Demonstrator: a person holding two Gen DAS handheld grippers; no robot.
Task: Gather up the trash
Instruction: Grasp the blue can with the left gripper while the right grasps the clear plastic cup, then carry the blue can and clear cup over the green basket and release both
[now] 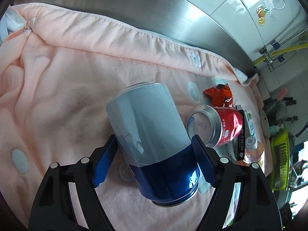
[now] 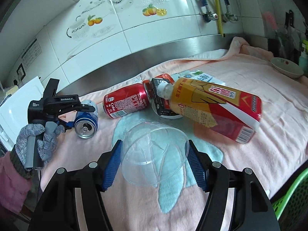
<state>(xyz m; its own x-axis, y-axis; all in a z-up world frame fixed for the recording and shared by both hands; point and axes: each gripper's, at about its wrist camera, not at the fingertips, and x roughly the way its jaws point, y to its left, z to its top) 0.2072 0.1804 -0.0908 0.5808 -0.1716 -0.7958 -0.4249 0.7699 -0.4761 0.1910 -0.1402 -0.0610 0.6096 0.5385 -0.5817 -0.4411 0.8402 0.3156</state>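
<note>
I have the left gripper (image 1: 154,161) wrapped around the blue and silver can (image 1: 152,138), which lies on its side on the pink towel (image 1: 57,88). The fingers press the can's sides near its blue end, so I read them as clamped on it, though I cannot be sure how firm the bite is. From the right wrist view the same can (image 2: 86,118) shows its opened top facing out, with the gloved hand (image 2: 36,144) on the handle behind it. Gripping across the round body makes sense to me: a lying can offers its width, not its ends.

My right gripper (image 2: 154,161) straddles the clear plastic cup (image 2: 154,152), also on its side, mouth toward the camera. The blue pads (image 2: 113,165) sit just beside the rim on both sides, and I cannot tell whether they touch it. I judge them apart, not yet squeezing, since the rim looks undeformed. A thin cup like this will likely buckle, so I would close gently.

The rest of the trash is heaped just beyond: a red Coke can (image 2: 127,101) on its side, an orange-labelled drink bottle (image 2: 215,107) lying across a dark carton (image 2: 161,100), and an orange wrapper (image 1: 219,94) behind them. A green basket (image 2: 288,202) shows at the right edge; I guess that is where things go, but nothing confirms it.
</note>
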